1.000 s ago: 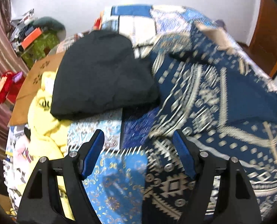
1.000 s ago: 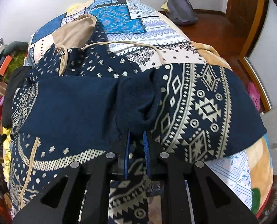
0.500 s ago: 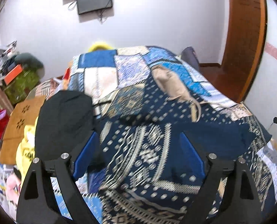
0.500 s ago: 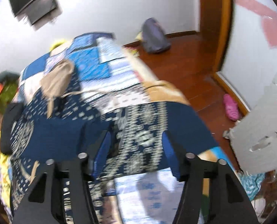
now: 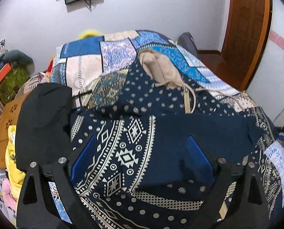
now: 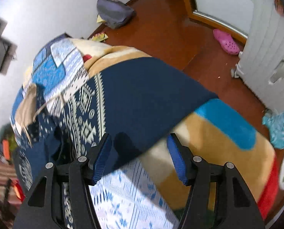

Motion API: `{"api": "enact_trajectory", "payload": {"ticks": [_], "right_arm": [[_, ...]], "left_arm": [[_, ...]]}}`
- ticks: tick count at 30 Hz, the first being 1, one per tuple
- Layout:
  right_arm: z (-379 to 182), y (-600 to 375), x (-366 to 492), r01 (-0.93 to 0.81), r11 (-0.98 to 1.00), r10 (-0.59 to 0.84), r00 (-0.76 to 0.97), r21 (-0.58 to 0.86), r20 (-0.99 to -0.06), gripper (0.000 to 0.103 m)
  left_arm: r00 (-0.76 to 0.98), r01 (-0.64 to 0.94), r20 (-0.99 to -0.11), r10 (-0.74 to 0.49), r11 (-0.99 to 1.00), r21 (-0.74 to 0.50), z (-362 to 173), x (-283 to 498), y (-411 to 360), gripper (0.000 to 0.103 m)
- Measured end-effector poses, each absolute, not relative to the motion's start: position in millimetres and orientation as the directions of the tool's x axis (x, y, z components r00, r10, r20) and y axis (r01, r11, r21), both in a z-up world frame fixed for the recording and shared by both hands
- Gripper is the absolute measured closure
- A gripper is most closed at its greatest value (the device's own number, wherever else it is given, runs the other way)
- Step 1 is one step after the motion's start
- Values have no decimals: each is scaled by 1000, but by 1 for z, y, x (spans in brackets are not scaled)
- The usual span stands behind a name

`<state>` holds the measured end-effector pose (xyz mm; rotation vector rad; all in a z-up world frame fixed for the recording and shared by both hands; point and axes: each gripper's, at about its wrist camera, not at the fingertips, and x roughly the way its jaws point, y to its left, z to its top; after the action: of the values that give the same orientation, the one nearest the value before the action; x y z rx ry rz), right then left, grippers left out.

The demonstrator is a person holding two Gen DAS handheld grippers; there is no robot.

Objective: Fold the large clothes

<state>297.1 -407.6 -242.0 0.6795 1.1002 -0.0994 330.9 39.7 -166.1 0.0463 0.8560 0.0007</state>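
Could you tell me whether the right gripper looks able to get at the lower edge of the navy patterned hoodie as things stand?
Probably yes: the right gripper is open and empty right above the navy patterned hoodie, whose edge lies exposed on the quilt with nothing over it.

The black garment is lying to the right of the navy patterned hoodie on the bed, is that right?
Not quite. In the left wrist view the black garment lies to the left of the navy patterned hoodie, on the bed.

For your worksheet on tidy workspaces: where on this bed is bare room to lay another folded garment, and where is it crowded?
Free: the patchwork quilt beyond the navy patterned hoodie, up towards the wall. The hoodie fills the middle. Crowded: the side with the black garment lying over yellow clothes.
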Motion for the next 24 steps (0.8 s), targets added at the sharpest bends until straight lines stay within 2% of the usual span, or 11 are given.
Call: {"api": "enact_trajectory", "payload": {"ticks": [6,11,13,19,24], "right_arm": [[-254,-419,325,452,751,245,486,481,-839,45],[-255,-425,338,511,720,180,515,469,-838,47],[-254,-426,339,542,704,149,519,459,-842,61],[-222,-413,328,496,742,92,592,452,-801,88],[-166,-385,322,377,830,57,677,412,-734,92]], "left_arm": [[636,9,-771,20,999,33,-177,330,44,8],[643,5,-764,45,998,62,-177,325,45,8],[646,2,-761,56,997,75,-177,322,47,8],[651,-6,-758,33,999,38,-174,314,58,8],[645,-22,-764,20,1000,7,-176,310,69,8]]}}
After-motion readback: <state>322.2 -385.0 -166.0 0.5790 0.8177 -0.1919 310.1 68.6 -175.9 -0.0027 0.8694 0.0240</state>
